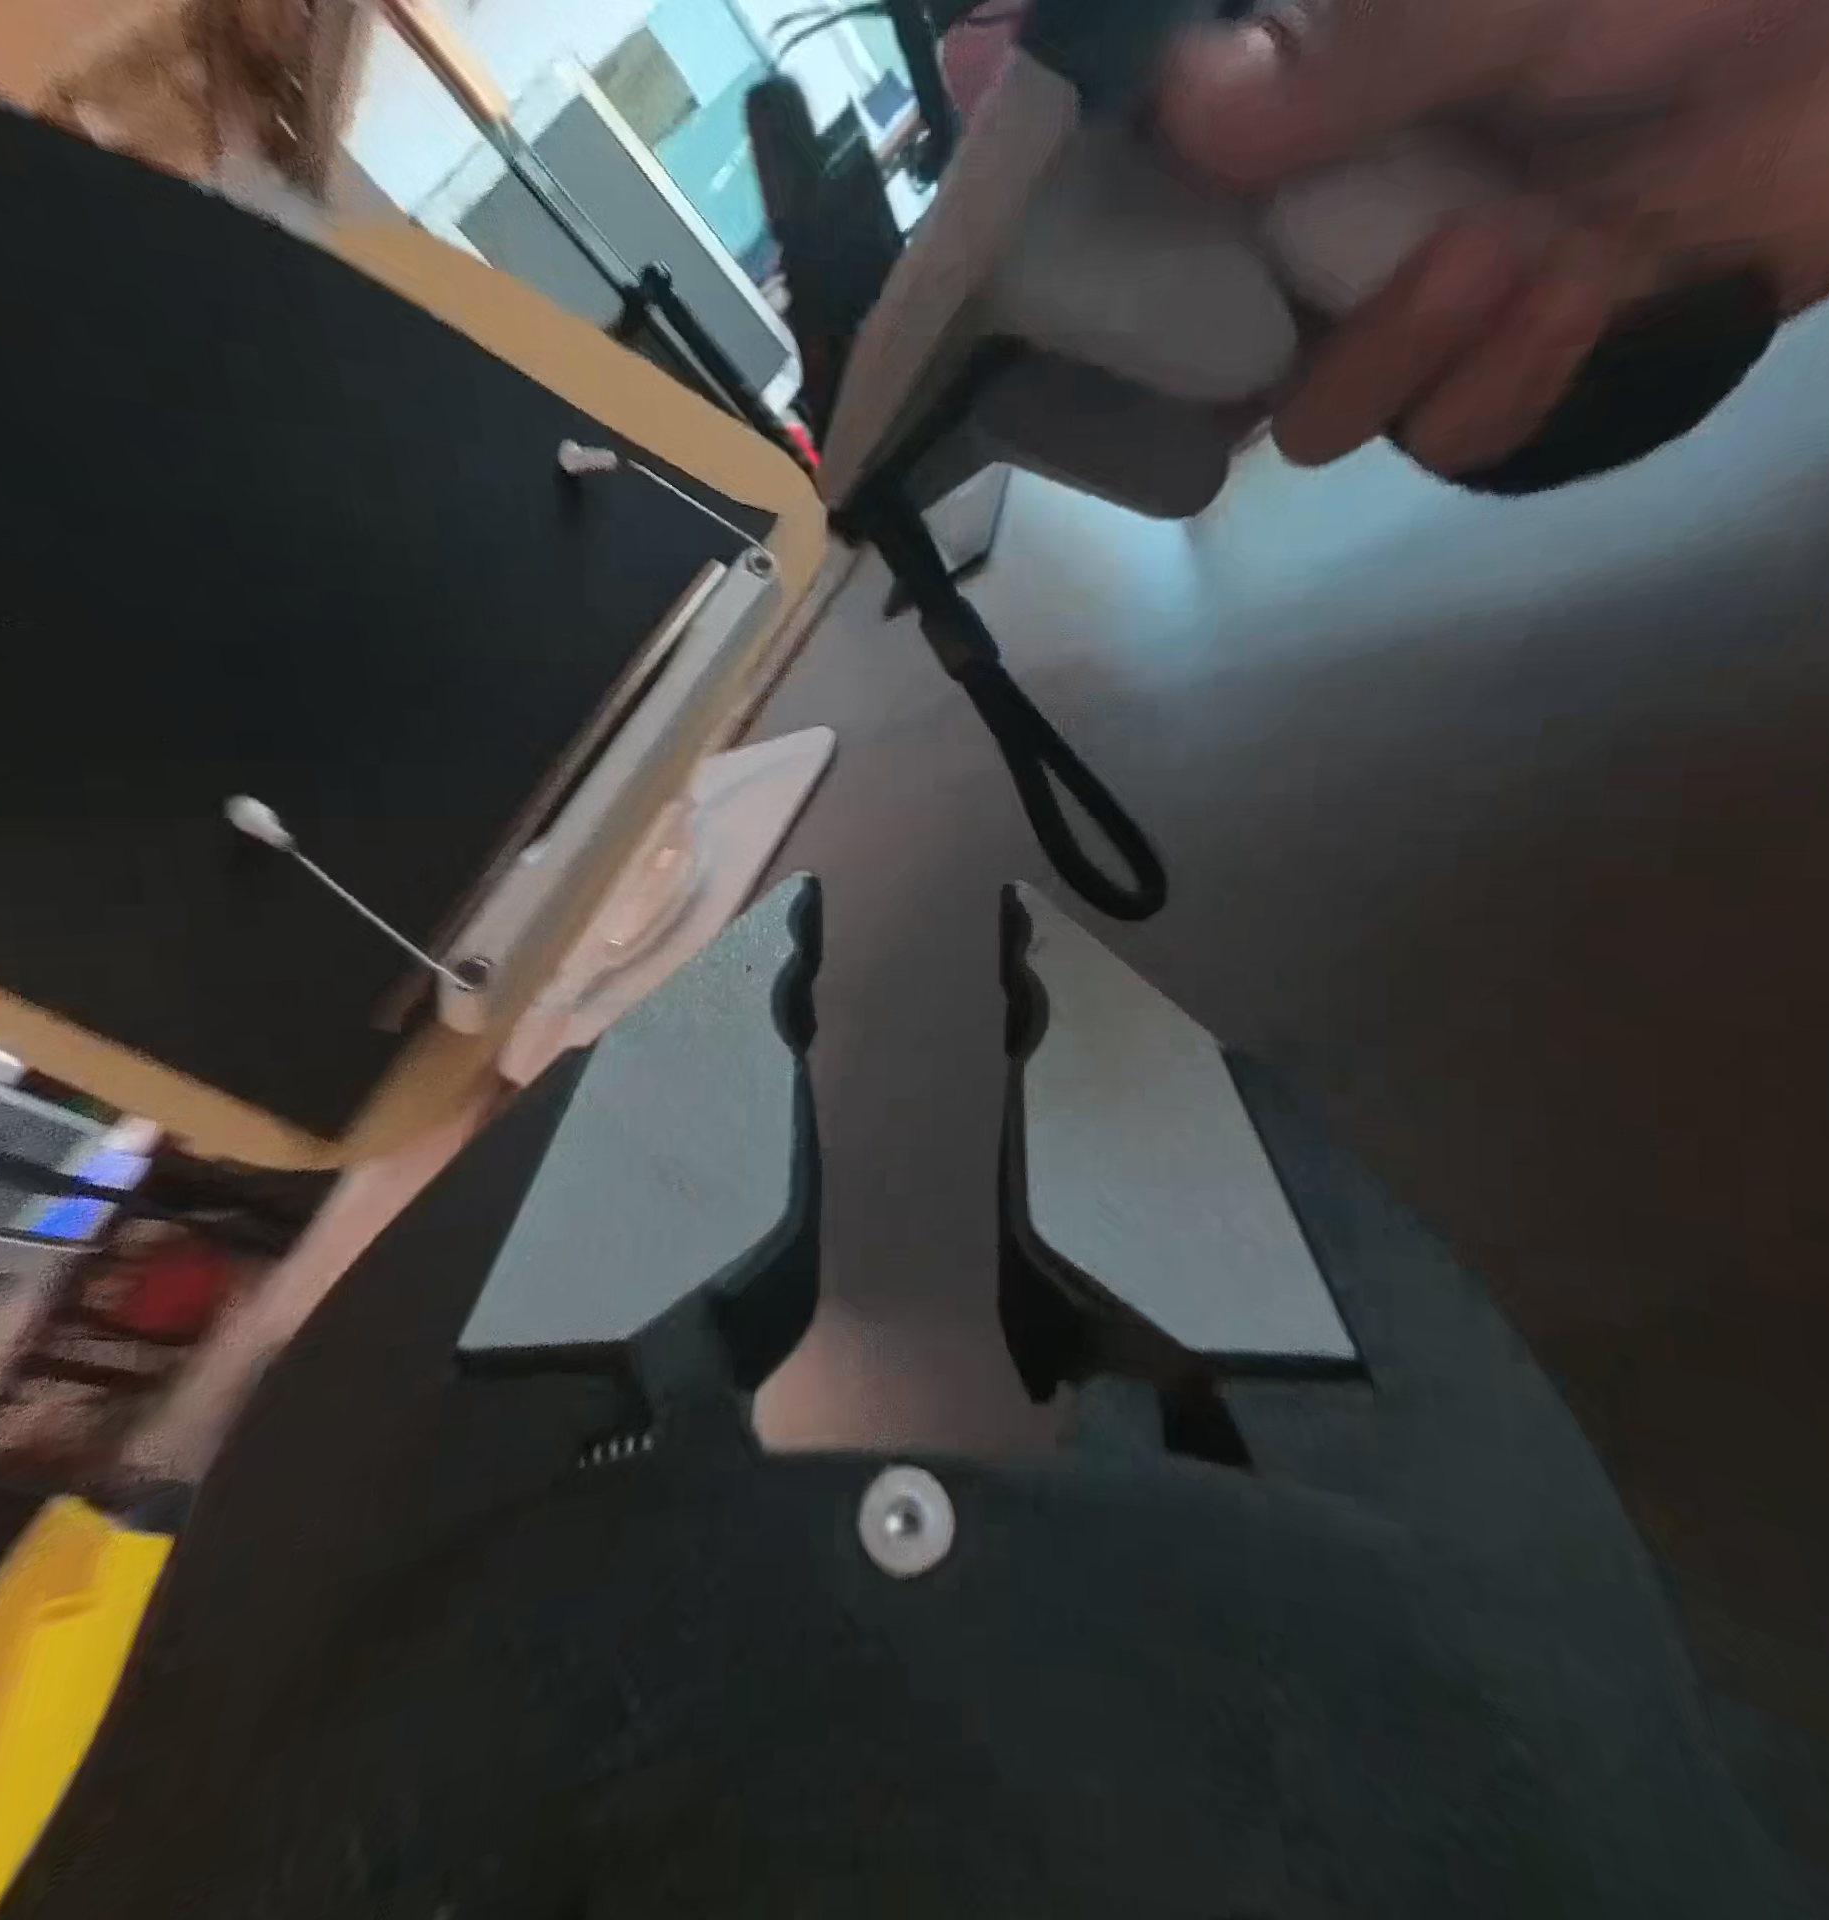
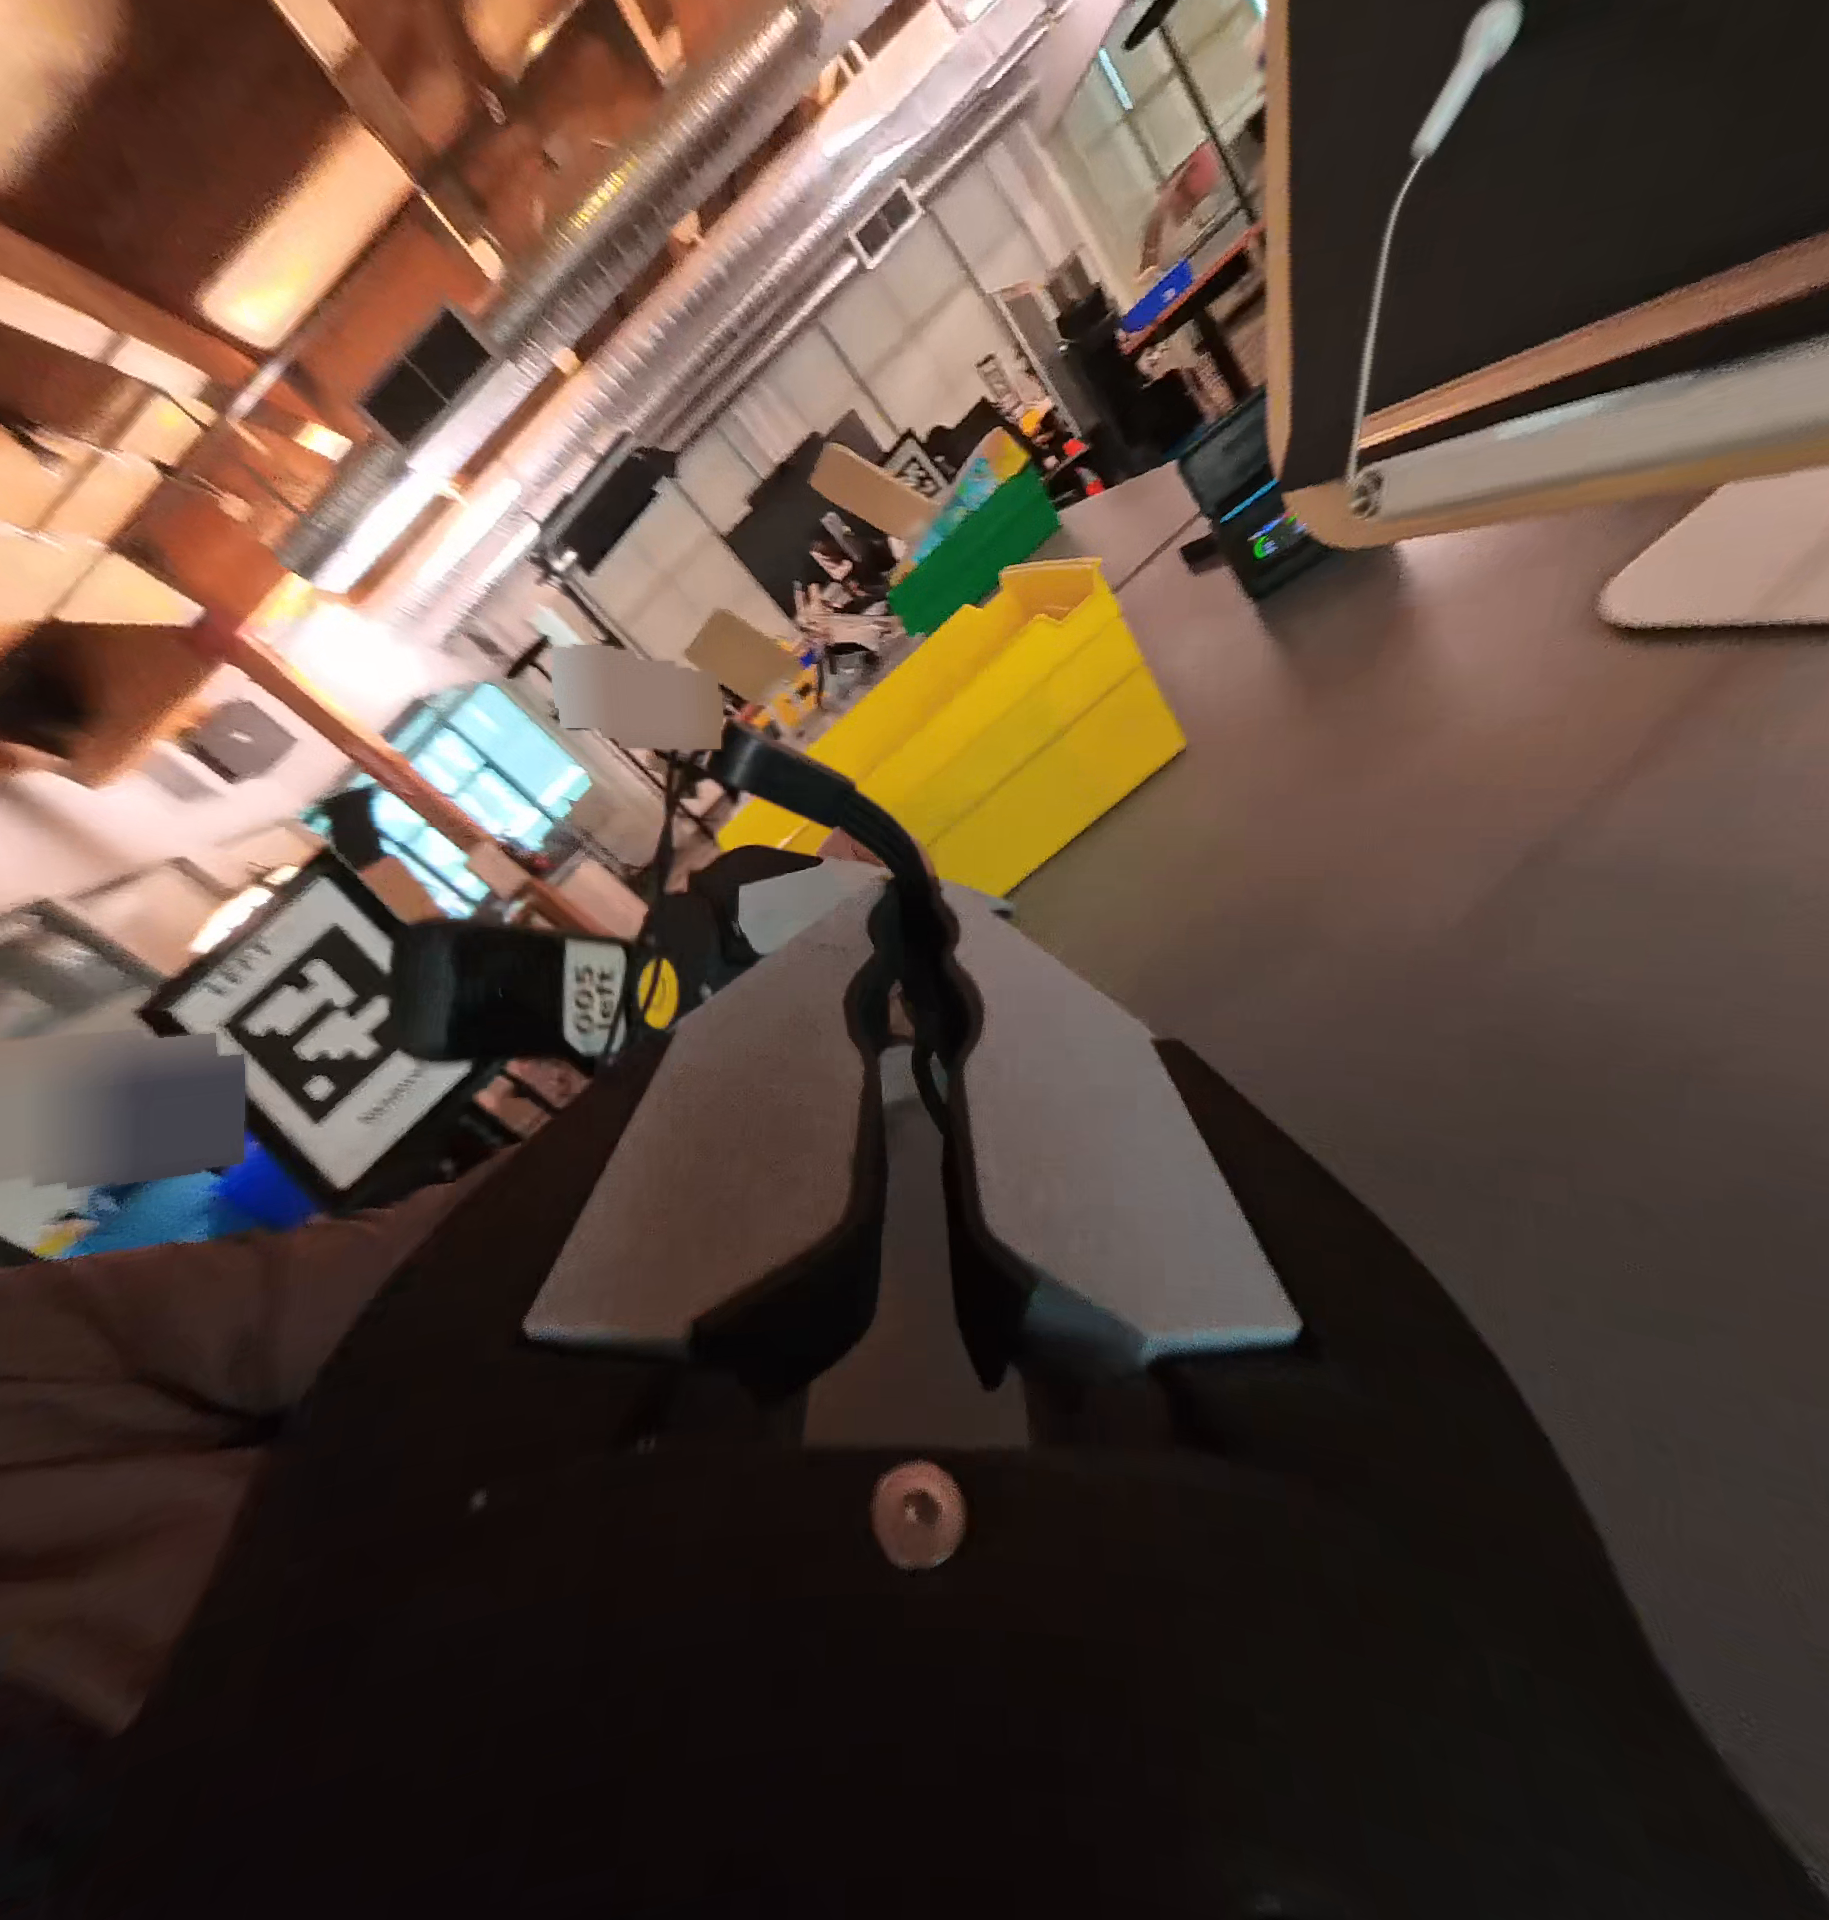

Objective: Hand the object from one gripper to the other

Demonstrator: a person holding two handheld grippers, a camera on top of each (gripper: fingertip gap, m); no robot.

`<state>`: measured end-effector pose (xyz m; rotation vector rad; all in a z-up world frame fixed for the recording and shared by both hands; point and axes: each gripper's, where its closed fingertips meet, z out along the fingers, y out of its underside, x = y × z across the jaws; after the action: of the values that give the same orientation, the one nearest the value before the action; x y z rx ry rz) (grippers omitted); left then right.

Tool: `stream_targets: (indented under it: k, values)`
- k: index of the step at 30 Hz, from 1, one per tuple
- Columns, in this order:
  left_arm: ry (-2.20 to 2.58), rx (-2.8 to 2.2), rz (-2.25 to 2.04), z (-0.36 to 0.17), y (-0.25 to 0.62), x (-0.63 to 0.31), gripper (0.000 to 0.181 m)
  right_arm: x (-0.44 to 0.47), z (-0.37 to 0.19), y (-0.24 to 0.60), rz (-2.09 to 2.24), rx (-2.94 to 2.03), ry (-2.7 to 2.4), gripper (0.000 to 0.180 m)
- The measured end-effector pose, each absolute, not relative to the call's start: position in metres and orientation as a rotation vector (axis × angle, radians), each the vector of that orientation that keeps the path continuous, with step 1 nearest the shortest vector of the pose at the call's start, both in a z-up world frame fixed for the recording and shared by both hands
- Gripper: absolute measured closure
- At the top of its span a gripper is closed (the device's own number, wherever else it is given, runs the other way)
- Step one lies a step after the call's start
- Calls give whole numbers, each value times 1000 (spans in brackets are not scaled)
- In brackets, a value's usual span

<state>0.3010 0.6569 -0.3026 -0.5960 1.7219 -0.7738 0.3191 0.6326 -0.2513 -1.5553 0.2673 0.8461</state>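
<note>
Strap held by right gripper; left gripper parted, not yet on it

Strap (image 1: 1071, 800) hangs as a slack loop from the right gripper (image 2: 915, 966), whose jaws are pinched on its upper end; the loop's foot sits just beyond and slightly right of the left gripper (image 1: 910, 925), whose jaws stand moderately apart with nothing between them. Risk, as judged: limp loop may swing clear, so the left closes on air; release before that drops it on the table (image 1: 1409, 935)

Black strap (image 1: 1024, 717) dangling mid-air

Thin black cord with a loop at its free end, pinched in the right gripper (image 2: 915, 997), hanging clear above the counter.
</note>
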Motion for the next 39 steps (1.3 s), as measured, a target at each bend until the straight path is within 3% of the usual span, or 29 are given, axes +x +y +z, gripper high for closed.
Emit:
stream_targets:
  k: [7, 14, 17, 22, 30, 39]
  values:
    - [1607, -106, -309, -294, 644, 294, 150, 299, -248, 632, 1195, -1478, 318, 180]
    - [1478, 60, -207, -280, 617, 289, 152, 290, -258, 636, 1286, -1510, 355, 180]
    - [1432, 46, -284, -273, 611, 285, 174, 288, -264, 638, 1263, -1548, 350, 180]
    - [1485, -134, -524, -262, 616, 282, 178, 287, -264, 637, 1236, -1562, 323, 176]
    - [1436, -604, -1061, -238, 659, 283, 178, 304, -271, 642, 987, -1638, 319, 121]
    - [1548, -862, -1466, -250, 654, 287, 179, 275, -272, 650, 521, -1799, -53, 121]
